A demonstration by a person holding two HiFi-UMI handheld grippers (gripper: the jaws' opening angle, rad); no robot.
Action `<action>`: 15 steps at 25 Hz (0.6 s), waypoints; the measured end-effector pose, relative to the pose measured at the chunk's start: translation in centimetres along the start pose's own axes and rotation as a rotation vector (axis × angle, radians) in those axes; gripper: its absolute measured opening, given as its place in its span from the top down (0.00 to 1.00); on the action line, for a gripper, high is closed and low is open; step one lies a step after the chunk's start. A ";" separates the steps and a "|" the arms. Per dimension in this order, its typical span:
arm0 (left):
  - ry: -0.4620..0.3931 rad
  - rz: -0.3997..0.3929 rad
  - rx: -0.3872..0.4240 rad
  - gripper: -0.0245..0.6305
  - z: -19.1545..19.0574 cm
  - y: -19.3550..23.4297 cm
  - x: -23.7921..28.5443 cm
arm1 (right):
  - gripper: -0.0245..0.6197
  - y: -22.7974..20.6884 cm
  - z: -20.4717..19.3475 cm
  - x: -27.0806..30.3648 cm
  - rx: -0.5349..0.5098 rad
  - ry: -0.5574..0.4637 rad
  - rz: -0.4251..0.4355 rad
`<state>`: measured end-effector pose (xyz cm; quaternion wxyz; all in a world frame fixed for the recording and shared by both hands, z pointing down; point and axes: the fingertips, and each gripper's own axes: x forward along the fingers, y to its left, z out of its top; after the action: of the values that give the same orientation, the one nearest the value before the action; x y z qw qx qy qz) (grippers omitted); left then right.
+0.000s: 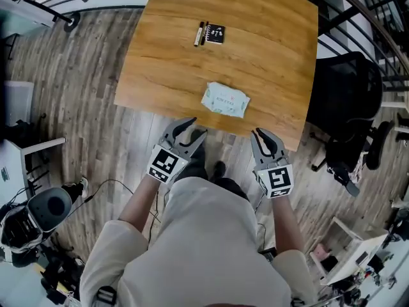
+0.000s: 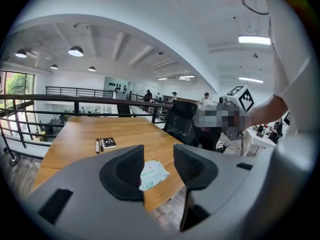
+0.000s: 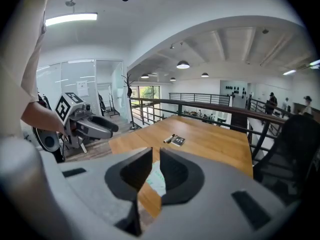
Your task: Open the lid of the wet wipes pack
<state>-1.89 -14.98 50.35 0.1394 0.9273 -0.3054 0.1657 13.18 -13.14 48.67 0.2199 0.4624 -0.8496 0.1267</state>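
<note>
Nothing of the job is done yet, by my reckoning. The left tool [image 1: 193, 128], a grey two-jaw piece with a black-and-white marker cube, hangs at the lower middle of the head view, short of the bench edge, with its jaws well apart and nothing between them. Up and to the right of it, the pale green and white soft wet wipes pack [image 1: 225, 100] lies flat near the front edge of the light wooden bench [image 1: 255, 43], untouched. Its lid looks flat and closed, though it is too small to be sure. The right tool [image 1: 263, 136], the same build, is also short of the edge. Its own view shows the jaws only narrowly parted and empty, with the pack [image 3: 156, 181] framed beyond them. Reaching the pack, steadying it and lifting the lid all seem left to do.

At the lower left, a grey rounded device [image 1: 48, 206] and loose cables sit on the plank floor. In the upper middle, well apart from the pack, a white marker pen [image 1: 198, 34] and a black pen [image 1: 204, 33] lie just beside a small black notebook [image 1: 215, 33]. At the right stands a black office chair [image 1: 348, 101], off the bench. Nothing lies between the tools and the pack.
</note>
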 end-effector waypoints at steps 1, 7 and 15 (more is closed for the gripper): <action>0.012 -0.018 0.007 0.69 -0.3 0.5 0.6 | 0.91 -0.1 -0.2 0.8 0.010 0.010 -0.008; 0.060 -0.105 0.013 0.69 -1.9 3.4 3.9 | 0.91 -0.8 -1.4 5.3 0.059 0.080 -0.046; 0.125 -0.180 0.016 0.68 -5.4 5.2 8.2 | 0.91 -1.2 -4.3 9.1 0.106 0.177 -0.061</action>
<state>-0.04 -21.31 59.24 0.1652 0.9399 -0.2103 0.2124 11.02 -18.63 56.91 0.2732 0.4860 -0.8044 0.2051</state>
